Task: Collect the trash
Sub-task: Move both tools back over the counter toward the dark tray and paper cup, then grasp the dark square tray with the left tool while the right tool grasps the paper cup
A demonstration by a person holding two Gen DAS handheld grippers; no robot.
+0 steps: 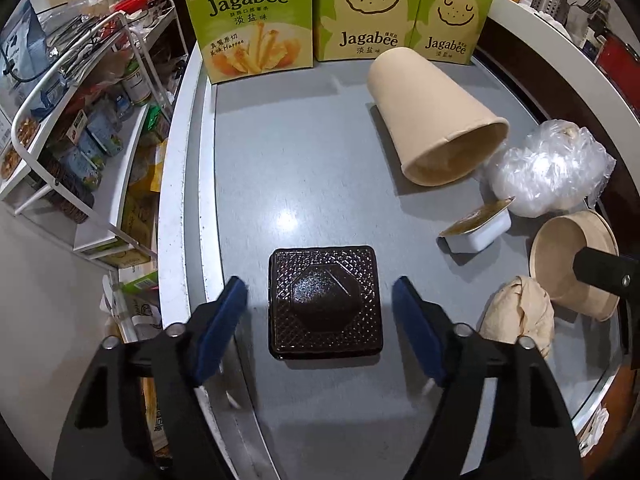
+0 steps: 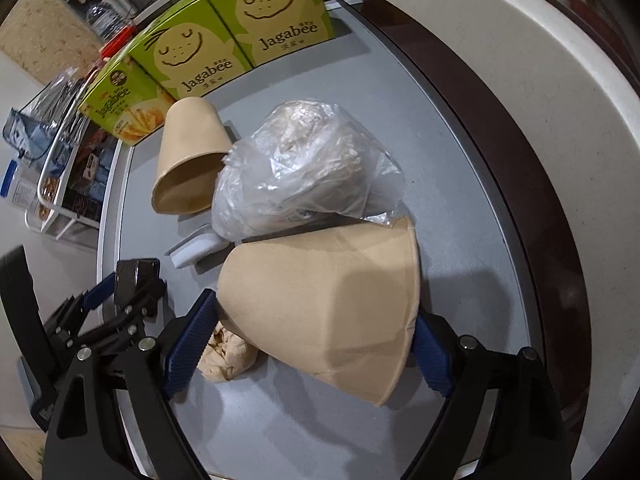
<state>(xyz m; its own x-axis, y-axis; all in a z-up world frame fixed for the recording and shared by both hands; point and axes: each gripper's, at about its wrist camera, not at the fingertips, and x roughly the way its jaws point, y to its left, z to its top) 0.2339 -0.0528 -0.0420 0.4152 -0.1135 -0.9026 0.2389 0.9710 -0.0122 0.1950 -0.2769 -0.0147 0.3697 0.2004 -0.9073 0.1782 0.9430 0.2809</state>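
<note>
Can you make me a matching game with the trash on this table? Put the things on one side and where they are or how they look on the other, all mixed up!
Things:
1. dark square tray
2. tall paper cup
3. paper bowl
4. green Jagabee boxes

Clues:
A. standing in a row at the back of the table
B. between the fingers of the right hand-held gripper
C. lying on its side, open end showing
D. flat on the table between the open fingers of the left hand-held gripper

Pairs: 1-D, 2-C, 3-B, 4-A
</note>
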